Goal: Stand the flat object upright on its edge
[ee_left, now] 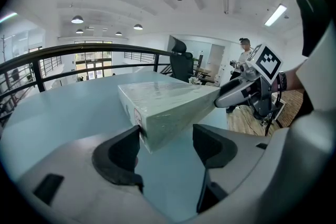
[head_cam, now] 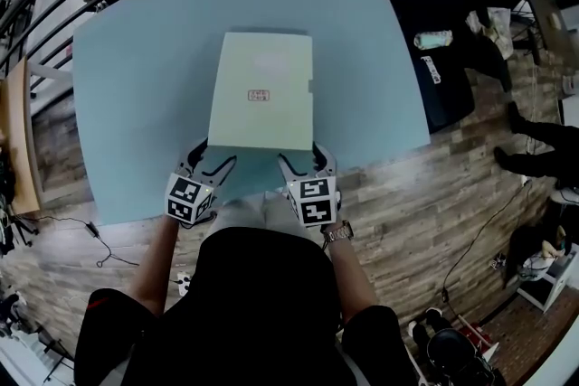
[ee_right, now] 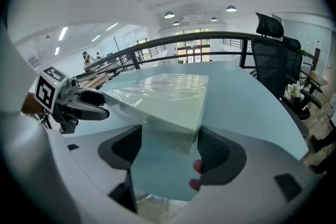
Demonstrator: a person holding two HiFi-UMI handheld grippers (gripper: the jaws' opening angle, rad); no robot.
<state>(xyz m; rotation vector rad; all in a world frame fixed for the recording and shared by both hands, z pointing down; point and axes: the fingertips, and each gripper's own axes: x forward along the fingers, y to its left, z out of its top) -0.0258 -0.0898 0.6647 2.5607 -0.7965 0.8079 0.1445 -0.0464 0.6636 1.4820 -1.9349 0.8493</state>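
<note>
The box (head_cam: 262,90) is flat, pale green and wrapped in clear film. It lies broad face down on the blue table (head_cam: 136,104), toward the person's edge. A small red label sits on its top face. From the head view its near edge runs just in front of both grippers. Whether that edge is lifted off the table cannot be told.

The left gripper (head_cam: 210,156) is at the box's near left corner. In the left gripper view that corner (ee_left: 149,136) pokes in between the jaws. The left pad (ee_left: 123,152) sits against the box's side face, by a second red label, and the right pad (ee_left: 212,147) stands clear. The claw is spread wide, not clenched.

The right gripper (head_cam: 303,156) is at the near right corner. In the right gripper view the box (ee_right: 168,97) reaches in between the jaws (ee_right: 168,152). Its corner is just beside the right pad (ee_right: 218,155) and the left pad (ee_right: 123,149) is apart from it. This claw is also spread and grips nothing. Each gripper shows in the other's view, alongside the box's near edge.

A dark railing (ee_right: 173,42) curves behind the table, with a black chair (ee_right: 273,55) at the far side. The floor (head_cam: 434,212) is wood plank. Another person (ee_left: 245,52) stands well away.
</note>
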